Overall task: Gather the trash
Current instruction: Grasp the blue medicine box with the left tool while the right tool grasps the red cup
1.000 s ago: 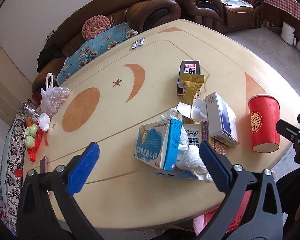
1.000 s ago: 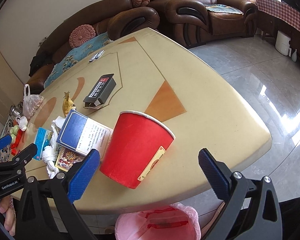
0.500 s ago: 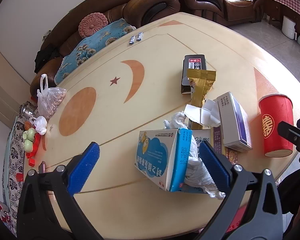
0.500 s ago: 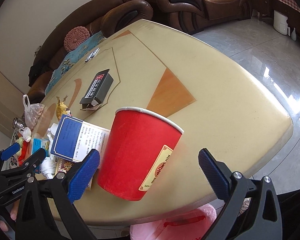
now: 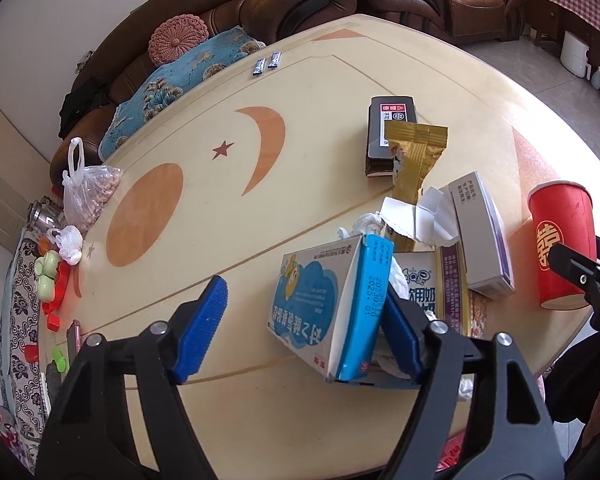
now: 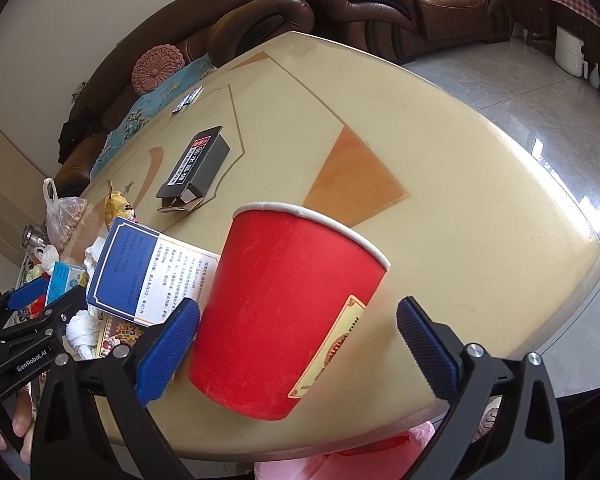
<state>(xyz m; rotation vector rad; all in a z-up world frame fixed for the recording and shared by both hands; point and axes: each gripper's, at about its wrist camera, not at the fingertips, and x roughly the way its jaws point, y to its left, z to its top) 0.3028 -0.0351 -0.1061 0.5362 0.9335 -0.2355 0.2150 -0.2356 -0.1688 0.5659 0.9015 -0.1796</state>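
Observation:
A blue and white carton [image 5: 332, 300] lies on the cream table [image 5: 228, 216] among a pile of trash: a white and purple box [image 5: 480, 236], a gold wrapper [image 5: 412, 160], crumpled paper [image 5: 420, 216] and a black box [image 5: 388, 128]. My left gripper [image 5: 300, 328] is open, with the carton between its fingers. A red paper cup [image 6: 284, 312] stands near the table's front edge, also in the left wrist view [image 5: 564, 240]. My right gripper [image 6: 296, 344] is open around the cup's lower part.
A pink-lined trash bag [image 6: 352, 460] sits below the table's front edge. A bag of nuts [image 5: 88, 192] and small toys [image 5: 48, 276] lie at the table's left end. Brown sofas [image 6: 380, 4] stand behind the table. Tiled floor [image 6: 540, 92] is at the right.
My left gripper has moved forward until its fingers flank the blue carton. My right gripper has moved forward and closer around the red cup. Both stay open.

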